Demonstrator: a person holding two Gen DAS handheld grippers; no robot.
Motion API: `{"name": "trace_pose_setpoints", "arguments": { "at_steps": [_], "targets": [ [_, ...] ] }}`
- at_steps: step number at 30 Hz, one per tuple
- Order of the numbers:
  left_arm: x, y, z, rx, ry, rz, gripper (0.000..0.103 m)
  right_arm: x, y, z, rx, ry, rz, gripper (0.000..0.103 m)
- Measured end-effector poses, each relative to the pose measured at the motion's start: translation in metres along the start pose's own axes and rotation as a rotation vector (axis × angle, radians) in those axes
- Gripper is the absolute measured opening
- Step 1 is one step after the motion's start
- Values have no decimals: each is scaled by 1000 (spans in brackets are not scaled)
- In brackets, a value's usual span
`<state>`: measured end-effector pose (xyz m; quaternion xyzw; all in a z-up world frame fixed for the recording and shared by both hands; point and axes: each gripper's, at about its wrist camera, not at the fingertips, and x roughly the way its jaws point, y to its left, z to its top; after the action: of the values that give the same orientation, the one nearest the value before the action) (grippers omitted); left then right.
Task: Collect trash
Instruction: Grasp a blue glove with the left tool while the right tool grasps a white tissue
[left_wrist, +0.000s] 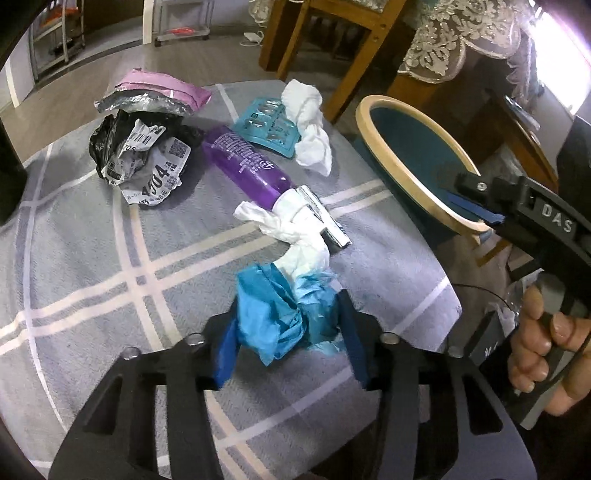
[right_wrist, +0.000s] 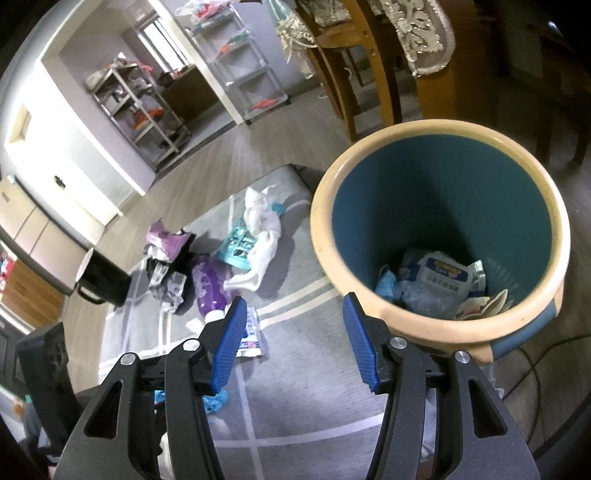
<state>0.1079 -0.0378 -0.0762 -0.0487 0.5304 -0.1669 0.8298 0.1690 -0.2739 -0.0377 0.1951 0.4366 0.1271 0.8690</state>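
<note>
In the left wrist view, the left gripper (left_wrist: 290, 345) has its jaws clamped on a crumpled blue wad (left_wrist: 280, 314), soft and wrinkled, on the grey striped rug (left_wrist: 92, 277). Beyond it lie twisted white tissue (left_wrist: 295, 240) and a smooth purple bottle (left_wrist: 247, 162). At the right, a hand (left_wrist: 550, 354) holds the other tool.

In the right wrist view, the right gripper (right_wrist: 293, 341) has its jaws apart and empty, near the round bin (right_wrist: 439, 321). Only this view shows the wrappers inside the bin.

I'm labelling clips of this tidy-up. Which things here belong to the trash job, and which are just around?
Job: blue crumpled wad in left hand-held gripper, purple bottle, white tissue, crumpled label bag, bin.

Just around: rug, wooden chair, metal shelves.
</note>
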Motion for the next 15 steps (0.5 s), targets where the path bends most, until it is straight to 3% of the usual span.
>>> {"name": "trace_pose_setpoints", "arguments": {
  "at_steps": [9, 15],
  "targets": [
    [-39, 27, -3, -83, -73, -37, 38, 9, 30, -11, -88, 48, 37, 56],
    [-54, 49, -5, -149, -112, 5, 38, 18, 52, -25, -149, 86, 60, 56]
  ]
}}
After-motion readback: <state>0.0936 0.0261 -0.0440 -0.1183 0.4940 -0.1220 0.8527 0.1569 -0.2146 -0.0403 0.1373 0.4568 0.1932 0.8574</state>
